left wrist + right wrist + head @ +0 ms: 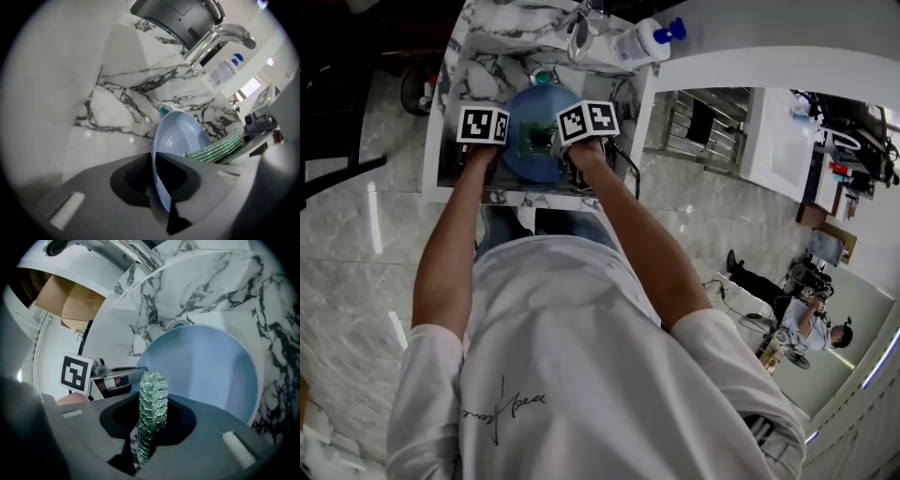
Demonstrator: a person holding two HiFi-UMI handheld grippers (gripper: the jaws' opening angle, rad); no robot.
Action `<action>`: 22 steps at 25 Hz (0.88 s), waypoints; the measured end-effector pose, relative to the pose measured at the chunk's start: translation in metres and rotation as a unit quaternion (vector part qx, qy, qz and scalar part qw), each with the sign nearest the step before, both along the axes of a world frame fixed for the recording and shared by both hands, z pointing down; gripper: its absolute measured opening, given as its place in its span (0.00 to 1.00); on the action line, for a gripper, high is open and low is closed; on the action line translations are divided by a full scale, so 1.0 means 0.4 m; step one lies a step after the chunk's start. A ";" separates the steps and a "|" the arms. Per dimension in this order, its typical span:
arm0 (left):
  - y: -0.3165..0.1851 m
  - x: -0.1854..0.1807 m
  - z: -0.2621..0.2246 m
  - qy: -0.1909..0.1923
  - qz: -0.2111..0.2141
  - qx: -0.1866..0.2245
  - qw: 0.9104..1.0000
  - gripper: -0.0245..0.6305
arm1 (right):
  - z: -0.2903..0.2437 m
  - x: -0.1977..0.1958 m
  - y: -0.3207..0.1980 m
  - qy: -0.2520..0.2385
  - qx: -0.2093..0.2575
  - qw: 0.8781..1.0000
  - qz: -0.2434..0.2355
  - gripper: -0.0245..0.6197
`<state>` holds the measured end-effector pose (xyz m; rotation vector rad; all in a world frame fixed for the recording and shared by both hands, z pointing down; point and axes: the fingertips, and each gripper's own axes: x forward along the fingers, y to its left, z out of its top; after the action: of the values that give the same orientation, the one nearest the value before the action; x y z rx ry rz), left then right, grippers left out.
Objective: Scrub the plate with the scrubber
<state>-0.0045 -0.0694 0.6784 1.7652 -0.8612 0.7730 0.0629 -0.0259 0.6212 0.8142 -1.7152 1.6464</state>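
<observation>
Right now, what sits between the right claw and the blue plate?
The green scrubber, clamped edge-on in the right claw, stands before the plate; the right gripper view shows it.

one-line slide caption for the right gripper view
Right gripper clamps a green scrubber facing the blue plate held by the left gripper

- The plate [536, 117] sits inside the sink [450, 94], tilted up between the two grippers.
- The left gripper [153, 174] is on the plate's left rim, one jaw on each side of it.
- The right gripper [150, 425] is at the plate's right, with the scrubber [152, 401] pinched between its jaws.
- The scrubber looks pressed against the plate's face, though I can't swear they touch.
- The drain [178, 325] is behind the plate.
- The faucet [581, 33] is at the back rim, with a bottle [642, 42] just right of it.
</observation>
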 end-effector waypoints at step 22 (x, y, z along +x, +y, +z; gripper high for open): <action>0.000 -0.001 0.006 -0.006 0.004 0.000 1.000 0.17 | 0.085 -0.009 0.071 0.021 -0.035 0.997 -0.068 0.13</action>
<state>-0.0047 -0.0694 0.6808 1.7662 -0.8639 0.7899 0.0593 0.0026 0.6554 0.6795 -1.6370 1.5768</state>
